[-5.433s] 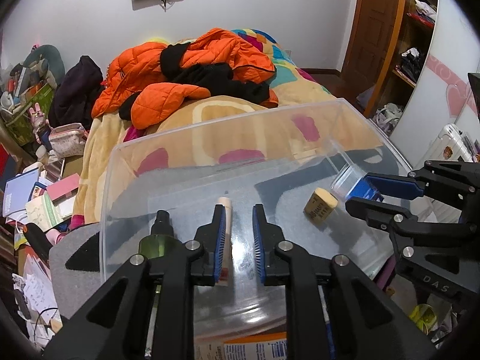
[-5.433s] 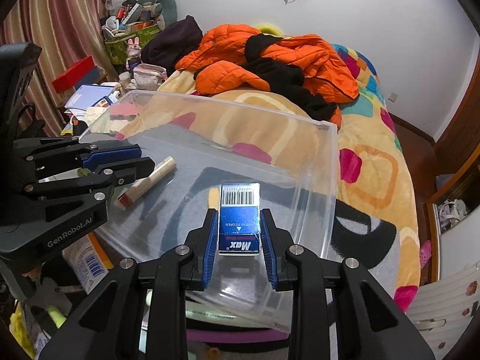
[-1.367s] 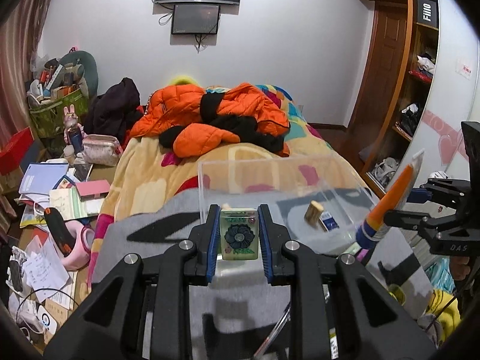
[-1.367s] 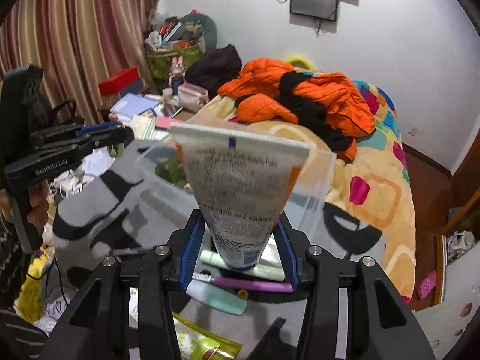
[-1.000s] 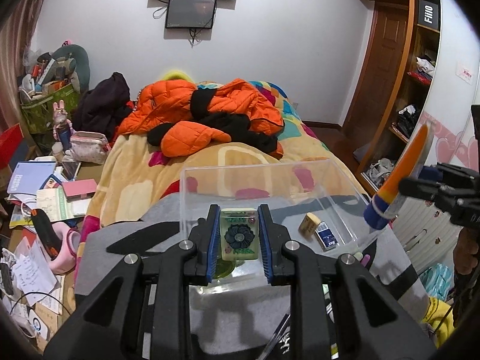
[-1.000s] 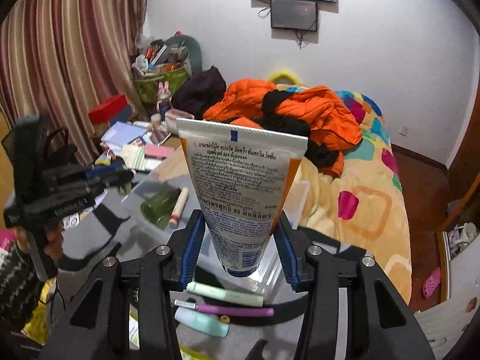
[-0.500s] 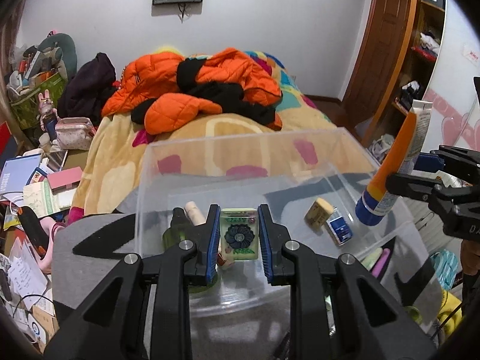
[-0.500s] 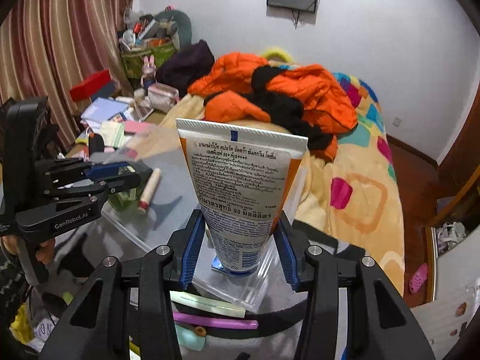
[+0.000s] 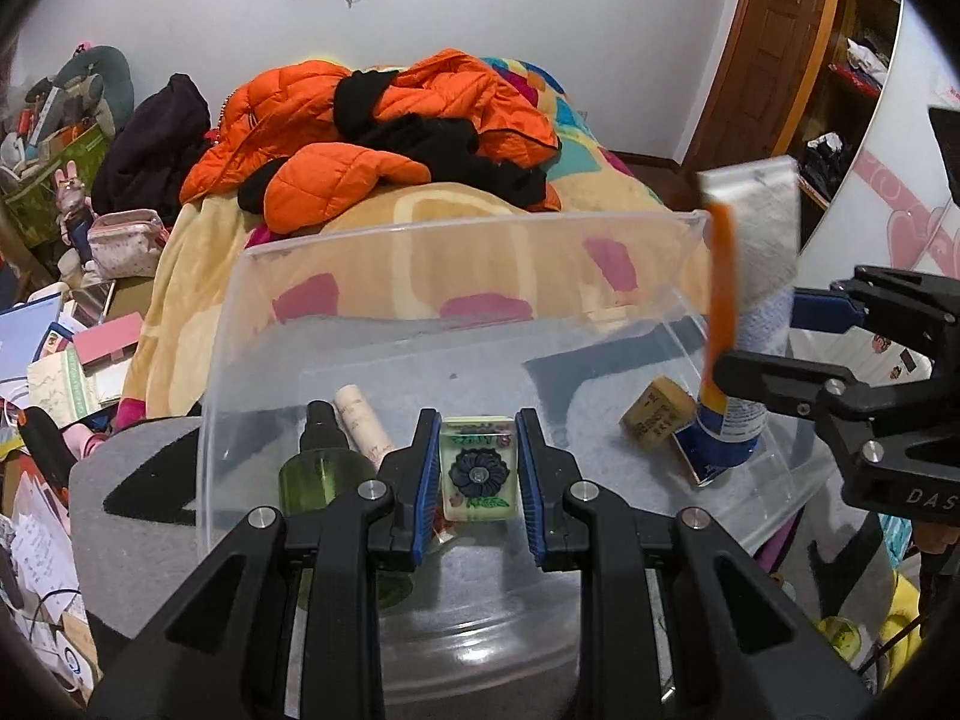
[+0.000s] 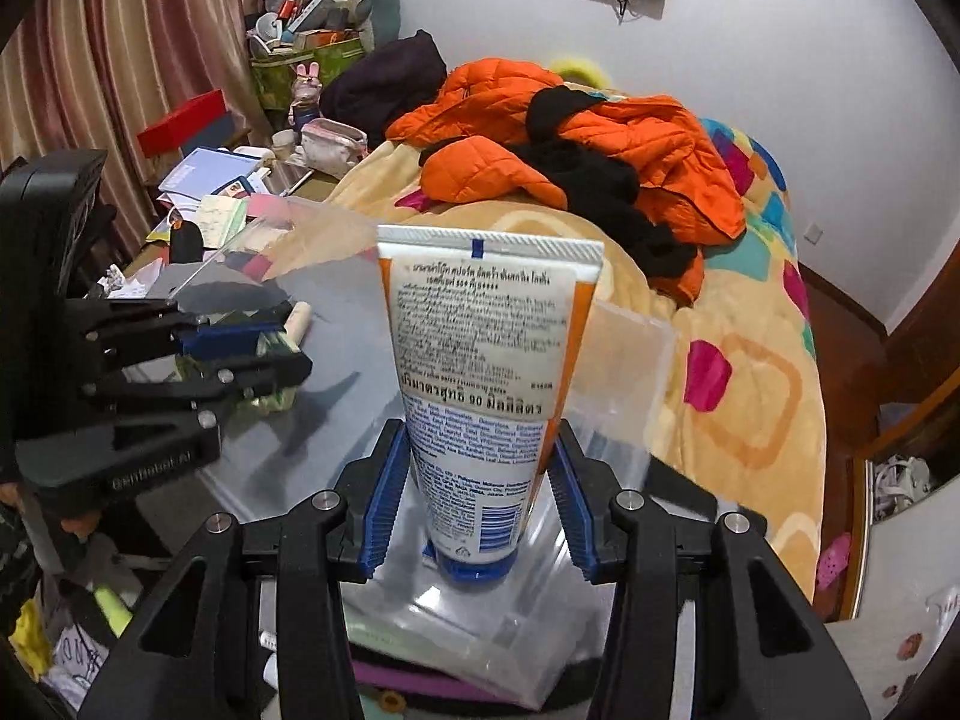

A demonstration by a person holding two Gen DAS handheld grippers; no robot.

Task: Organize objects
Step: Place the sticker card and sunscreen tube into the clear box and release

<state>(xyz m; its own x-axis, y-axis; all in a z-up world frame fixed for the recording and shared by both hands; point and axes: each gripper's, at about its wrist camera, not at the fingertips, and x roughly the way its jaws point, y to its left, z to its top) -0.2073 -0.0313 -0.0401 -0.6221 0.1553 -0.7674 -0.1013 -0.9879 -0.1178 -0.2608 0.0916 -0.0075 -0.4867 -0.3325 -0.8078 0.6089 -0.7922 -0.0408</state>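
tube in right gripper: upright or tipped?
Upright, cap down: tube stands between the right gripper pads, crimped end up, over the clear bin.

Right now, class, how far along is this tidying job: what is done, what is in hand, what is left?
Done: a green bottle, a cream stick, a tan block and a small blue box lie in the clear bin. In hand: the left tool grips a flower tile; the right tool grips a tube over the bin. Left: release both, then clear the loose items beside the bin.
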